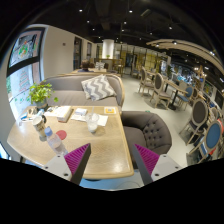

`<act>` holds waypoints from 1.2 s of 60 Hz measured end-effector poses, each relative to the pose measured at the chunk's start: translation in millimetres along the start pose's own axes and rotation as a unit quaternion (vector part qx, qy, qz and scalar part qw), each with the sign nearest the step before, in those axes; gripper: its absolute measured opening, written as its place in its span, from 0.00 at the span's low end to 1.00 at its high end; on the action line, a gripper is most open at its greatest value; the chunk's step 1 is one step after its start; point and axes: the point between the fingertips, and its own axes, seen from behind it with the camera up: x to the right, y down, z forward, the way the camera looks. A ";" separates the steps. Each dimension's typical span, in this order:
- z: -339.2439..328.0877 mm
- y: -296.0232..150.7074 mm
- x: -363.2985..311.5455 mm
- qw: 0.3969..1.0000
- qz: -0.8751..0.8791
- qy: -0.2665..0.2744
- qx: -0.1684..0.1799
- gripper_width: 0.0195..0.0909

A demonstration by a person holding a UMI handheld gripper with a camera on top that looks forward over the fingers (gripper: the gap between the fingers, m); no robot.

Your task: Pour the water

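A clear plastic water bottle point(53, 141) with a label stands near the front left of the wooden table point(100, 145), just beyond my left finger. A pale cup point(93, 122) sits further back near the table's middle. My gripper point(112, 160) is held above the table's near edge, open, with nothing between its magenta pads point(76, 154). Only bare tabletop shows between the fingers.
A potted green plant point(40, 96) and small items stand at the table's far left. A grey sofa with a zigzag cushion point(98, 88) lies behind the table, a grey armchair point(148, 128) to its right. Café tables and chairs point(172, 92) fill the room beyond.
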 end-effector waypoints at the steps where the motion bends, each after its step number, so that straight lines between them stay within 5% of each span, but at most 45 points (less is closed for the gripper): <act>1: -0.3 1.1 -1.2 1.000 0.000 -0.002 -0.002 0.92; 31: -0.9 95.2 -126.1 0.997 -0.018 -0.066 -0.023 0.93; 49: 64.1 89.9 -232.4 0.995 0.022 -0.095 0.028 0.93; 72: 172.5 80.5 -259.9 0.995 0.046 -0.056 0.070 0.86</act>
